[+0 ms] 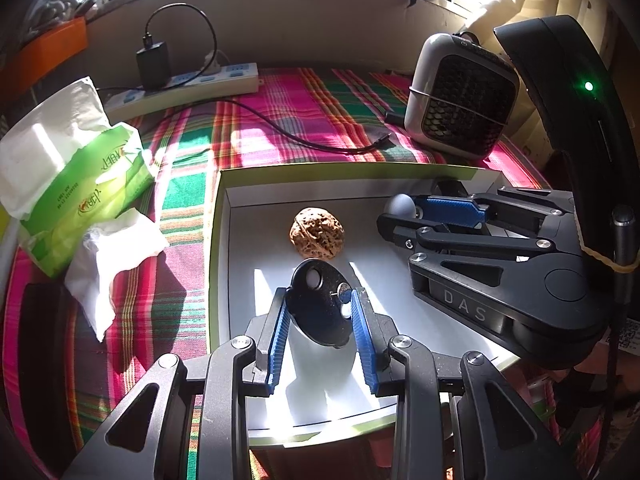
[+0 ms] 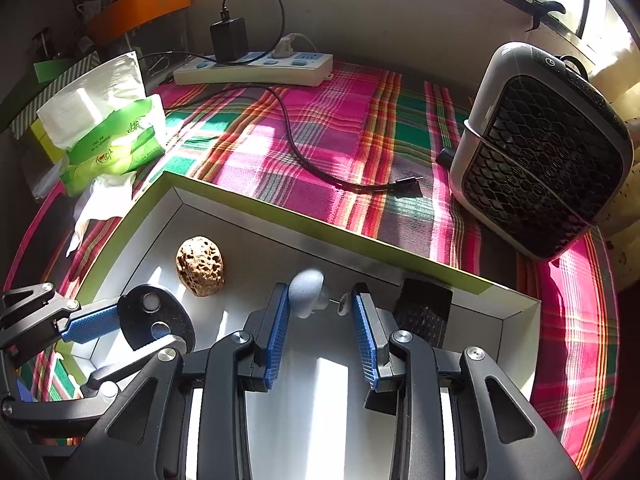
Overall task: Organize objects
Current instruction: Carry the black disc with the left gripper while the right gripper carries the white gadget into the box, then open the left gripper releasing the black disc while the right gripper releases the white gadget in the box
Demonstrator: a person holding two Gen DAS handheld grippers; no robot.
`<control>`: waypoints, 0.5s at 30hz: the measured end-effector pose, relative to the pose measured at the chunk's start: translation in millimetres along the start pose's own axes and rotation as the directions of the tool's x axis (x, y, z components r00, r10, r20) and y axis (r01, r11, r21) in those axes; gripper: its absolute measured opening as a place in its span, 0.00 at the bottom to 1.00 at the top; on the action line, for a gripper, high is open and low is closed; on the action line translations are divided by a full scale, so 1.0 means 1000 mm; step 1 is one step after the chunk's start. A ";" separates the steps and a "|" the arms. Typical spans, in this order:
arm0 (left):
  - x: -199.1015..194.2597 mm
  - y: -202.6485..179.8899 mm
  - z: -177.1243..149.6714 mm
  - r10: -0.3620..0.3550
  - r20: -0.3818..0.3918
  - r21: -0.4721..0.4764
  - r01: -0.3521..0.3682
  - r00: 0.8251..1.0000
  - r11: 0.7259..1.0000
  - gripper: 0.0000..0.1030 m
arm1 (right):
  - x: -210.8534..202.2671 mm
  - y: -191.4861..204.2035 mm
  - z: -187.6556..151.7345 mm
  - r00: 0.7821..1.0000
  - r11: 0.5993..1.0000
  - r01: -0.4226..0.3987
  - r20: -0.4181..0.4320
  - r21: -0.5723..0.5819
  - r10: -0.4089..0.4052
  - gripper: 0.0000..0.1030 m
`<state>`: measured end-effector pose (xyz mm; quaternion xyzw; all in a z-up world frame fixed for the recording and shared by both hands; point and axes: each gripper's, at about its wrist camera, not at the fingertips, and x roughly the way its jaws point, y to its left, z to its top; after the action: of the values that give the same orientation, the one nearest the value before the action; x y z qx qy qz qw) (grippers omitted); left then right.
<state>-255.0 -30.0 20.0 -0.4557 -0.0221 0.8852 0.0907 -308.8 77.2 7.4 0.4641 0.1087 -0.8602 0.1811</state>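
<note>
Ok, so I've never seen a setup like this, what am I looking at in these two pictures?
A person holds two grippers, each with a fisheye camera looking along its blue-padded jaws. One picture is from the left gripper, one from the right gripper. Both reach into a white box on a plaid cloth. The left grips a black disc, the right a grey knob. A walnut lies in the box. Tissues, a power strip and a fan sit on the cloth.

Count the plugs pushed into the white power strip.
2. A black charger stands left of the middle of the power strip; a white plug sits to its right. The remaining sockets that show look unused.
</note>
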 end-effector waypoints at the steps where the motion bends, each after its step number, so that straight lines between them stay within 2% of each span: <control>1: 0.000 0.000 0.000 -0.001 0.000 0.000 0.001 1.000 1.000 0.28 | 0.000 0.000 0.000 1.000 1.000 0.003 0.000 0.001 -0.003 0.32; 4: 0.000 0.000 -0.001 -0.004 0.000 0.001 0.004 1.000 1.000 0.29 | -0.001 0.001 0.000 1.000 1.000 0.006 0.005 0.008 -0.006 0.41; 11: -0.001 -0.001 -0.002 -0.005 -0.005 0.003 0.005 1.000 1.000 0.34 | -0.002 0.002 0.000 1.000 1.000 0.007 0.008 0.014 -0.008 0.42; 15: -0.004 0.000 -0.003 -0.007 -0.004 -0.010 0.007 1.000 1.000 0.36 | -0.007 0.003 -0.001 1.000 1.000 0.012 0.022 0.018 -0.012 0.48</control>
<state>-250.3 -30.4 21.4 -0.4580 -0.0277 0.8838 0.0916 -303.2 76.1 12.2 0.4556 0.1020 -0.8672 0.1731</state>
